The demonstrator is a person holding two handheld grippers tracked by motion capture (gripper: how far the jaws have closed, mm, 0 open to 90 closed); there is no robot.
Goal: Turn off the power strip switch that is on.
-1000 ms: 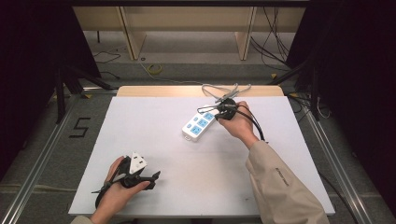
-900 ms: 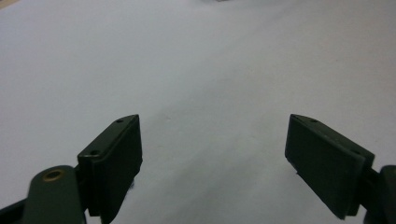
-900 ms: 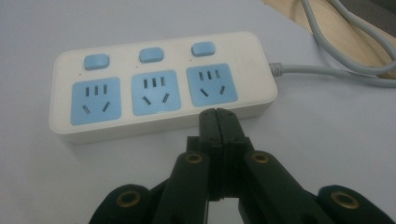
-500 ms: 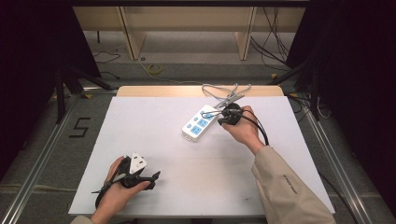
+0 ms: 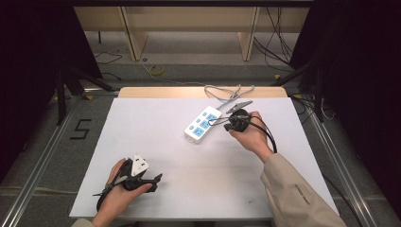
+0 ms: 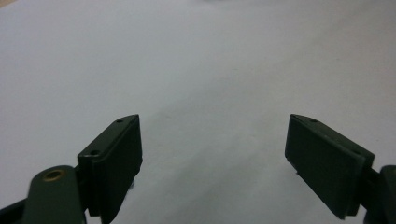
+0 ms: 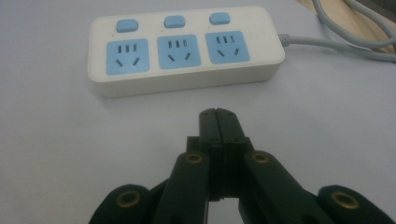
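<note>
The right gripper (image 7: 218, 116), jaws pressed together, points at the power strip (image 7: 187, 49), whose long axis lies crosswise just ahead; the left gripper (image 6: 212, 163) rests spread, well apart.

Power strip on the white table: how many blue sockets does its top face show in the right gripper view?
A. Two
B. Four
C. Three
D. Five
C: the power strip shows three blue sockets in a row, each with a blue switch above it.
</note>
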